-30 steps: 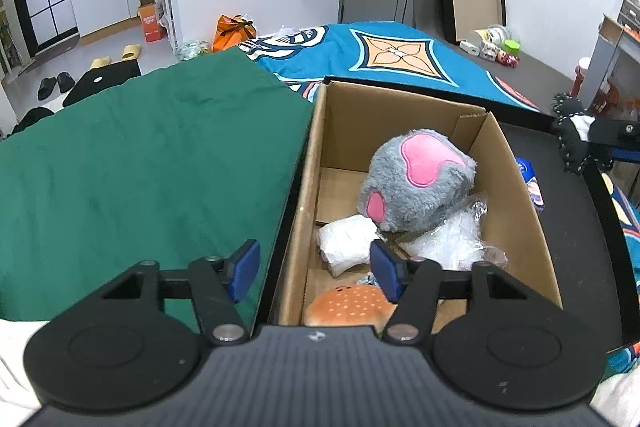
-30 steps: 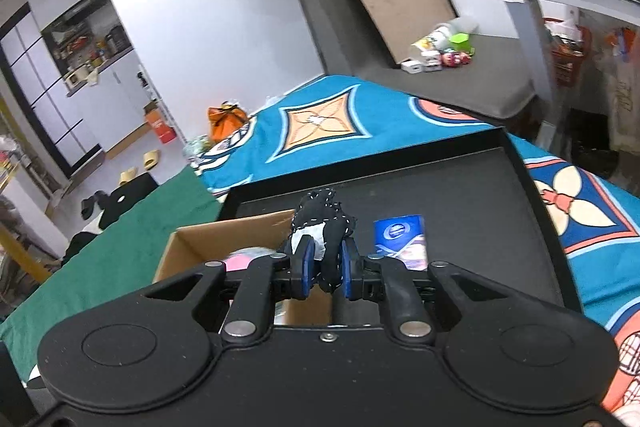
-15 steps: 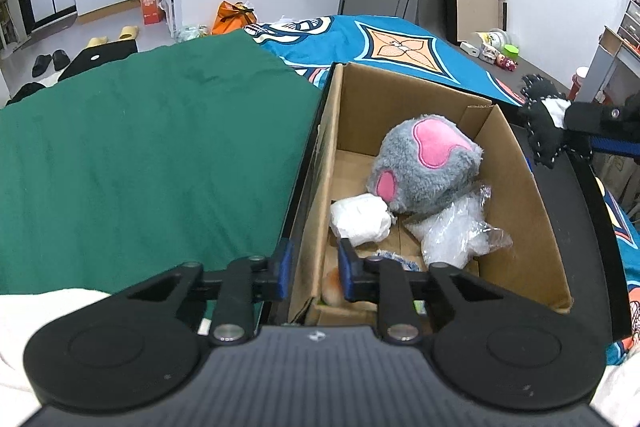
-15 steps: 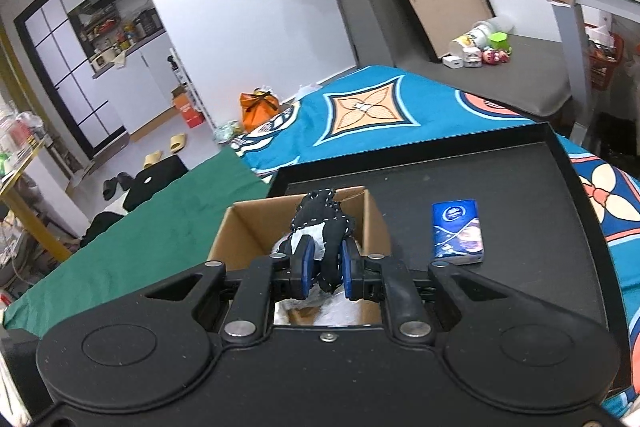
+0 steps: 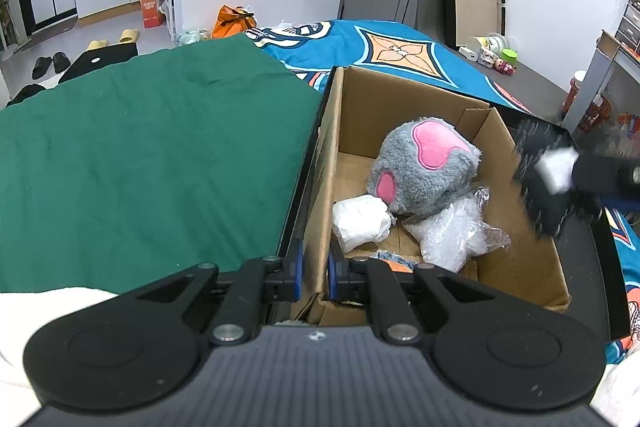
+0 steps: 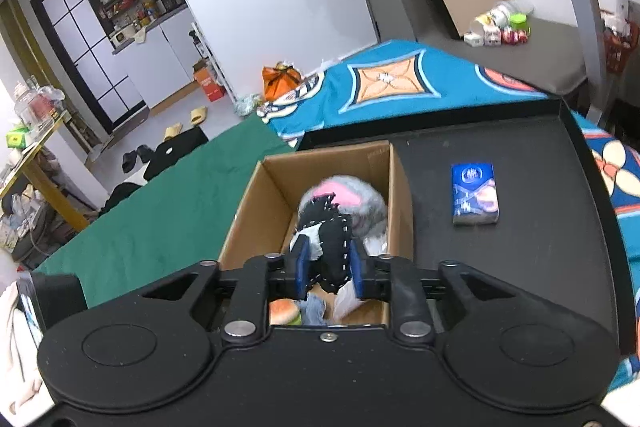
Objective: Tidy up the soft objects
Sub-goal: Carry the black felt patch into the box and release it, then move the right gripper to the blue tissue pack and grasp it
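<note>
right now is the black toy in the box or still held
Held: the right claw grips the black toy above the cardboard box.

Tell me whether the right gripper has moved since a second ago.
Yes. The right gripper, clamping the black toy, has moved left from over the tray to above the open box.

Black tray [image 6: 520,267] with cardboard box [image 6: 256,203] and blue packet [image 6: 475,193].

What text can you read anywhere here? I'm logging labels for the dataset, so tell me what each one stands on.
None can be read.
Blue packet on the black tray: printed design, lettering too blurred.
Orange carton on the floor: white label, too small.
Cardboard box: faint print on the rim, illegible.
</note>
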